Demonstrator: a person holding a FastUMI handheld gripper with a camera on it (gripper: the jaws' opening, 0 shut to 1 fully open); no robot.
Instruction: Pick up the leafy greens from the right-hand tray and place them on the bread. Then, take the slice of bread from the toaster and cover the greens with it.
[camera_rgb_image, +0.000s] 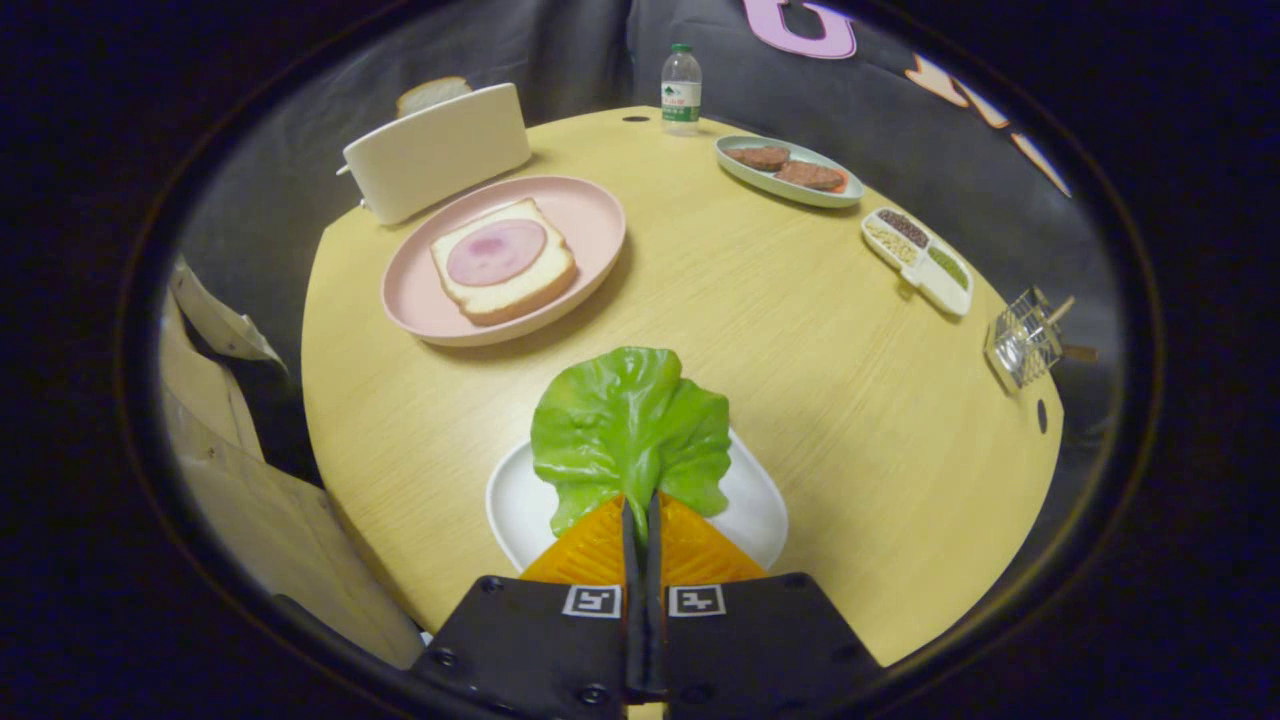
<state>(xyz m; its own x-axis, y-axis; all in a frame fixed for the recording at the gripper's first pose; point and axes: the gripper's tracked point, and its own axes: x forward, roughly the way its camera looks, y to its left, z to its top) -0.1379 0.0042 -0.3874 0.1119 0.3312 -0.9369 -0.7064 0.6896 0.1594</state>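
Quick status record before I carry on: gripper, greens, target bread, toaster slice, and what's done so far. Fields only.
gripper: gripper shut on the leafy greens
leafy greens: lettuce leaf pinched at its stem end between the orange fingers, over the white tray
target bread: bread topped with a ham slice, on the pink plate
toaster: toaster beyond the plate, bread slice sticking up from it
progress: greens gripped, not yet on bread

Between our closed fingers (640, 520), pinching the lettuce leaf (630, 425), and the pink plate (590, 215) with its ham-topped bread (503, 260), we see open table (800, 330); the white toaster (437, 150) stands just behind that plate.
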